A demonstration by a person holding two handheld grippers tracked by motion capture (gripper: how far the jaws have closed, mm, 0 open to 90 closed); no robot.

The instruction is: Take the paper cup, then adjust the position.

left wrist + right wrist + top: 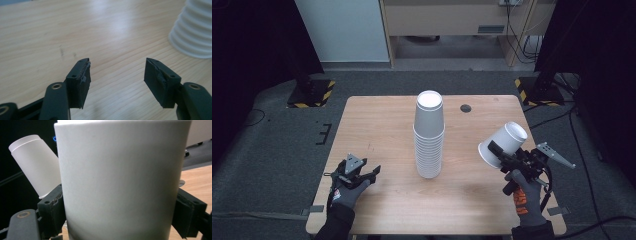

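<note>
At the left of the wooden table [377, 125], the left gripper [371, 172] hovers low near the front edge. Its jaws are hard to make out from above; the left gripper view shows them parted about halfway with bare tabletop between the pads [83, 82]. That view cuts the stack of white paper cups [193, 32] down to its ribbed lower rims at the right edge, while the high view shows the whole stack [429, 135] upside down at mid-table, well apart from both grippers. A small dark disc [465, 108] lies behind it. At the right, the right gripper [496, 150] clamps a single white paper cup [503, 145], tilted above the table's right edge. In the right gripper view this cup [120, 180] hides much of the table, and the stack's top [35, 162] leans in at the left.
</note>
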